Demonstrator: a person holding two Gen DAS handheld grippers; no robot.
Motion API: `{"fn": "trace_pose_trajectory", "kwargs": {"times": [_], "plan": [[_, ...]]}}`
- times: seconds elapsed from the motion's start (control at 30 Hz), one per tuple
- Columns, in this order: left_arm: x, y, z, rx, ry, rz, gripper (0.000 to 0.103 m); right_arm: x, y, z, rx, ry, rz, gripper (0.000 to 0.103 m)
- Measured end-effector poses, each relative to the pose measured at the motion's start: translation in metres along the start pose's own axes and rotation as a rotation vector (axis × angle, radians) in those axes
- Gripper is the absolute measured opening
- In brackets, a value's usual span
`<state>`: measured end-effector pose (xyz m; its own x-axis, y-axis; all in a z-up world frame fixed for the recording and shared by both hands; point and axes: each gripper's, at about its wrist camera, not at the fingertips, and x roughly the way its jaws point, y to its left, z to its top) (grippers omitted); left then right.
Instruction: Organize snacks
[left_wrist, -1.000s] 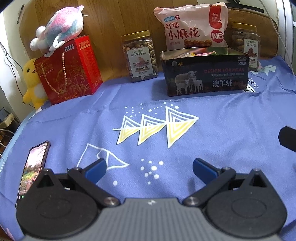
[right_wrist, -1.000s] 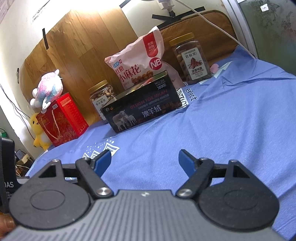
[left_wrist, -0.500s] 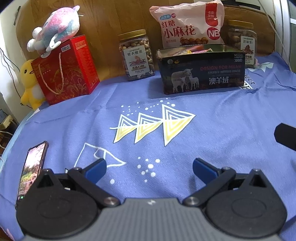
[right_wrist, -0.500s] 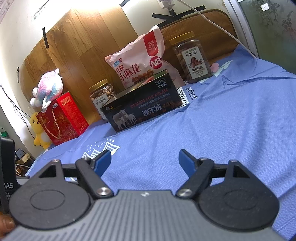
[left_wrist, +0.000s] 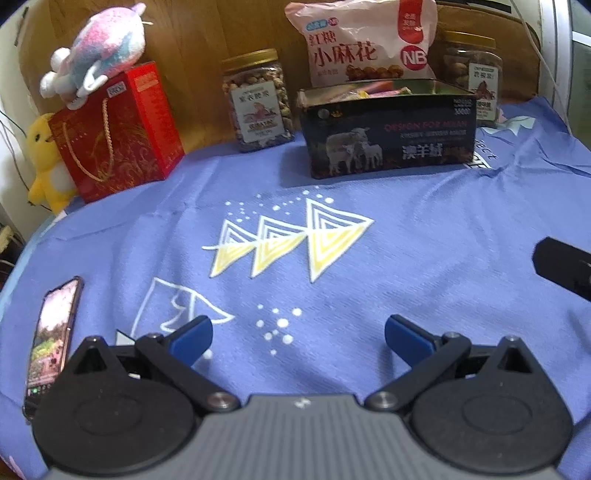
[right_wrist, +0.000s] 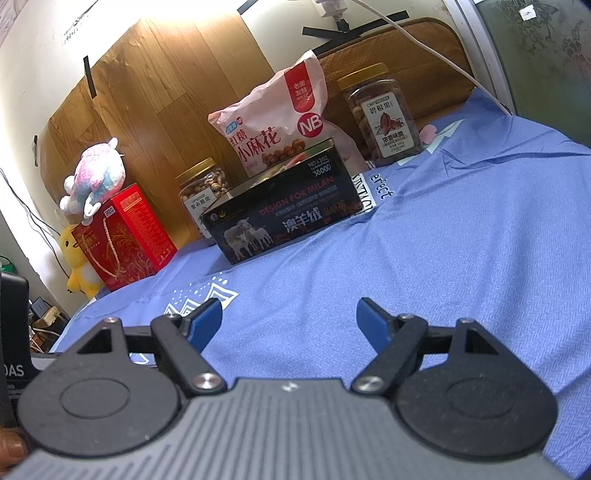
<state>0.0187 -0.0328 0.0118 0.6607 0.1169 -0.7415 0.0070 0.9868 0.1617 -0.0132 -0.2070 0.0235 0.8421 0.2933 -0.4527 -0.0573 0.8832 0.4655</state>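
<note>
A black tin box (left_wrist: 388, 133) (right_wrist: 284, 210) printed with sheep stands open at the back of the blue cloth, with colourful snack packets showing over its rim. Behind it leans a pink snack bag (left_wrist: 362, 40) (right_wrist: 280, 122). One nut jar (left_wrist: 258, 99) (right_wrist: 201, 192) stands left of the box, another (left_wrist: 474, 77) (right_wrist: 382, 114) to its right. My left gripper (left_wrist: 298, 334) hovers open over the cloth's near part, nothing between its fingers. My right gripper (right_wrist: 290, 319) is open too, empty, well short of the box.
A red gift box (left_wrist: 118, 129) (right_wrist: 125, 236) with a plush toy (left_wrist: 96, 48) on top stands at the back left, a yellow plush chick (left_wrist: 46, 158) beside it. A phone (left_wrist: 51, 339) lies near the cloth's left edge. A black part (left_wrist: 563, 267) juts in from the right.
The left wrist view has tipped slightly, so the box and jars sit a little higher in the frame. The right view is unchanged. Both grippers stay open.
</note>
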Motion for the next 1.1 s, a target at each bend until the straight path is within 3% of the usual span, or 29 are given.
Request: {"fn": "trace_pose_trajectory", "kwargs": {"times": [0.13, 0.5, 1.1], "plan": [[0.0, -0.002, 0.001, -0.004, 0.028, -0.045, 0.103, -0.001, -0.001, 0.0, 0.0, -0.004, -0.001, 0.082], [-0.002, -0.008, 0.0, 0.012, 0.04, -0.066, 0.103, -0.002, -0.002, 0.0, 0.012, -0.008, -0.007, 0.082], [-0.002, -0.011, -0.001, 0.019, 0.031, -0.053, 0.103, -0.002, -0.003, 0.001, 0.014, -0.008, -0.006, 0.082]]}}
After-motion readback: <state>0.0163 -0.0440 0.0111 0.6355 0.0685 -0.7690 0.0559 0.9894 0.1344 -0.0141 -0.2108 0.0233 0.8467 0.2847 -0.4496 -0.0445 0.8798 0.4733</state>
